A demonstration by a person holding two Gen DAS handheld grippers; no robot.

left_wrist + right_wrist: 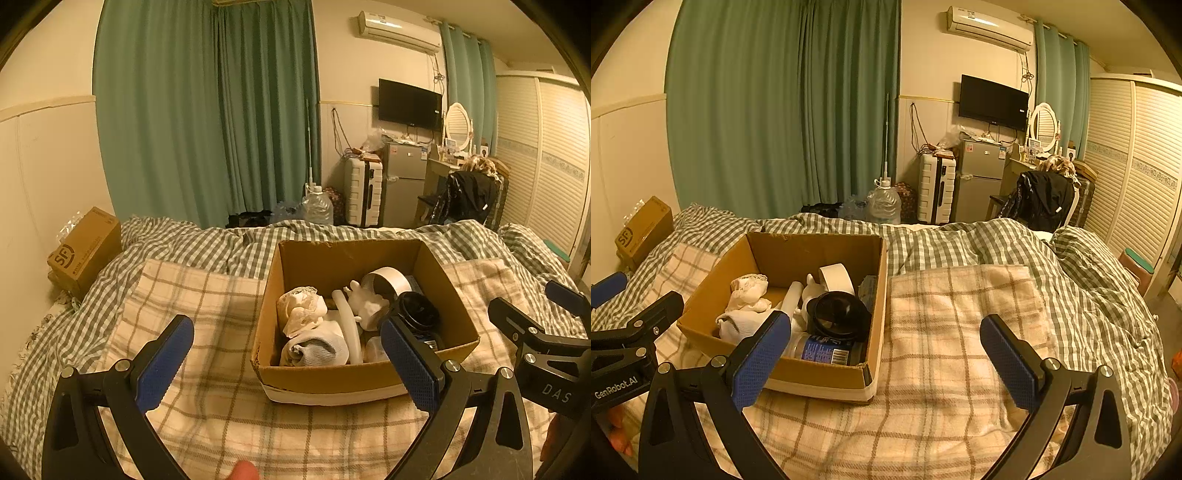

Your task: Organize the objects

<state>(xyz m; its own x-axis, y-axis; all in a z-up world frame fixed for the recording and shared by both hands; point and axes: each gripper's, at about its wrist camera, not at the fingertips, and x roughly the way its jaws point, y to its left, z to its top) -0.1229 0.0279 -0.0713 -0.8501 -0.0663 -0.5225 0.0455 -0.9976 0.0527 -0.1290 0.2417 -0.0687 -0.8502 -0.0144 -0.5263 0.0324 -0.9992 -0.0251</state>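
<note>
Bed (221, 424), one cardboard box (321, 380), two grippers (288, 363) (886, 363)

Both views are dim and bathed in a warm yellow-orange cast. Fisheye distortion bends the walls and curtains (207, 110) toward the rims, with black vignetting at every corner. Soft shadow pools inside the cardboard box (798, 254). At 12 o'clock the air conditioner (990, 27) shows faint glare.

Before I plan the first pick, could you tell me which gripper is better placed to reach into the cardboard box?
Probably left: the left gripper faces the cardboard box squarely; the right gripper mostly faces bare plaid towel.
</note>
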